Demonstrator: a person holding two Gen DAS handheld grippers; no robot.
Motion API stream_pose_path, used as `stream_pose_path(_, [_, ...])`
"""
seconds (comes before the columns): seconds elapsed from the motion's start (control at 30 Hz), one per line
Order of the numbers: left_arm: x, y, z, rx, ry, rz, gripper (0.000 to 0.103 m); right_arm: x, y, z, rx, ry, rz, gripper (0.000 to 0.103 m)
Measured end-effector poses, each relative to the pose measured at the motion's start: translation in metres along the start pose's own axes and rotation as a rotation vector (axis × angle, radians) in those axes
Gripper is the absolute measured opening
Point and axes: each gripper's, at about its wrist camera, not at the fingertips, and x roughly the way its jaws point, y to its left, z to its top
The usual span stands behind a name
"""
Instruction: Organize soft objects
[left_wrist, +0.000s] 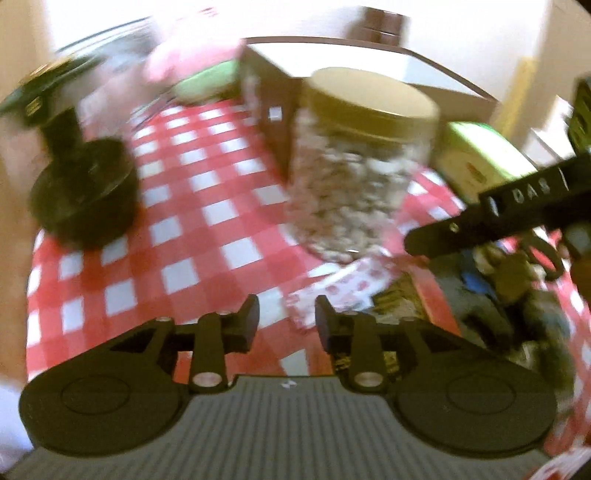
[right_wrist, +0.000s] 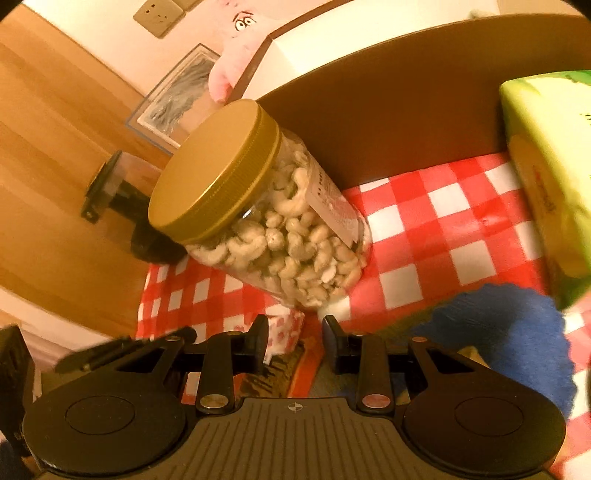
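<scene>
- Left wrist view is smeared with blur: the left gripper (left_wrist: 286, 323) hangs over the red-and-white checked tablecloth (left_wrist: 192, 229), its jaws parted with a gap between the pads and nothing pinched; only cloth and the edge of a small white packet with red print (left_wrist: 343, 288) show through the gap.
- Just past those fingers stands a clear jar of cashews (left_wrist: 354, 184) with a gold screw lid, upright on the cloth.
- Behind the jar sits a brown box (left_wrist: 273, 110) with a pale inside, and a green-and-yellow carton (left_wrist: 476, 155) lies to the jar's right.
- At the far left of the table there is a black round-based stand (left_wrist: 85, 188).
- Coming in from the right edge, the other tool's black finger reaches over a heap of soft things, a dark plush piece (left_wrist: 517, 295) with a bit of blue in it, lying on the cloth near the right side.
- Right wrist view is sharper: the right gripper (right_wrist: 295, 341) has its jaws apart too, and I cannot see either pad pressing on anything; the printed packet and some orange-edged material lie below the gap.
- A blue fuzzy cloth (right_wrist: 509, 332) lies just right of that gripper, on the checked cloth.
- A pink plush toy (right_wrist: 236, 48) with cartoon eyes leans behind the brown box, up at the back.
</scene>
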Motion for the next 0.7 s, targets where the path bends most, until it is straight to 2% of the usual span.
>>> stream_pose_path(0.2, [0.017, -0.010, 0.003, 0.218, 0.013, -0.108, 0.049, -0.017, -0.009, -0.011, 0.025, -0.004, -0.029, 0.033])
stream_pose_path(0.27, [0.025, -0.009, 0.006, 0.287, 0.020, -0.144, 0.060, -0.020, -0.014, -0.012, 0.046, -0.010, -0.036, 0.033])
stream_pose_path(0.4, [0.040, -0.004, 0.013, 0.364, 0.033, -0.230, 0.061, -0.030, -0.019, -0.012, 0.071, -0.032, -0.046, 0.033])
stream_pose_path(0.53, [0.056, 0.008, 0.022, 0.346, 0.062, -0.325, 0.061, -0.040, -0.026, -0.013, 0.099, -0.051, -0.063, 0.033])
stream_pose_path(0.6, [0.065, 0.011, 0.026, 0.340, 0.088, -0.350, 0.059, -0.043, -0.029, -0.014, 0.118, -0.059, -0.076, 0.033])
stream_pose_path(0.7, [0.071, 0.009, 0.026, 0.356, 0.090, -0.352, 0.049, -0.047, -0.031, -0.013, 0.137, -0.071, -0.093, 0.033])
